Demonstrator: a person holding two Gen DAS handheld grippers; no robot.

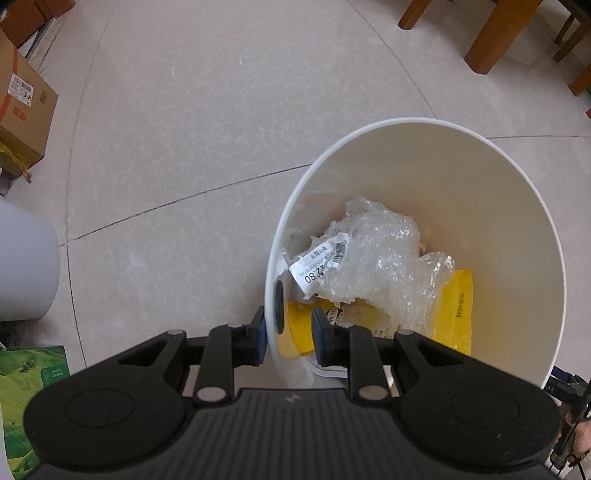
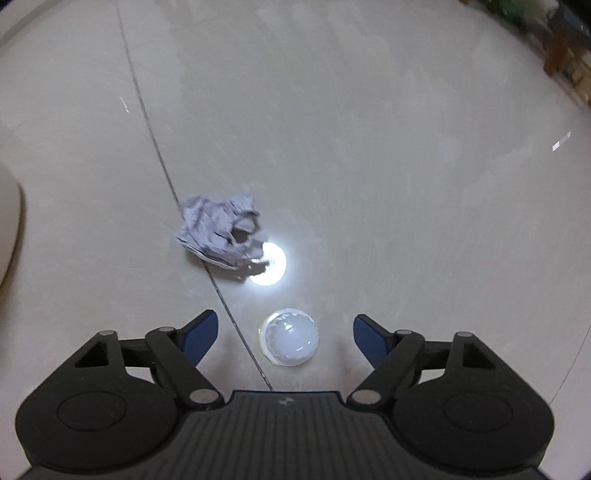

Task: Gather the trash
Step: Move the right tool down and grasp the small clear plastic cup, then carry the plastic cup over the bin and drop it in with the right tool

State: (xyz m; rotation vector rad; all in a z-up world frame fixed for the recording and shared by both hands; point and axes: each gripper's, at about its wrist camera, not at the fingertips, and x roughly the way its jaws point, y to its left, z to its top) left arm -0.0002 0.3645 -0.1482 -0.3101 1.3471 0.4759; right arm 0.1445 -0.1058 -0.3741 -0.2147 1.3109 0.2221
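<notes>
My left gripper (image 1: 288, 328) is shut on the near wall of a white trash bin (image 1: 406, 120), with one blue pad outside and the other inside. The bin holds crumpled clear plastic wrap (image 1: 373, 254), a torn price label (image 1: 321, 266) and a yellow packet (image 1: 456, 310). In the right wrist view my right gripper (image 2: 286, 325) points down at the floor, open. A small translucent domed lid (image 2: 290, 341) lies between its fingers, clear of both pads. A crumpled grey-white paper (image 2: 219, 232) lies on the tiles a little beyond it.
A cardboard box (image 1: 22, 110) stands at the far left and wooden furniture legs (image 1: 495, 33) at the top right. A pale round container (image 1: 22, 266) and a green carton (image 1: 26, 384) sit left of the bin. A lamp's glare (image 2: 269, 266) shines on the floor.
</notes>
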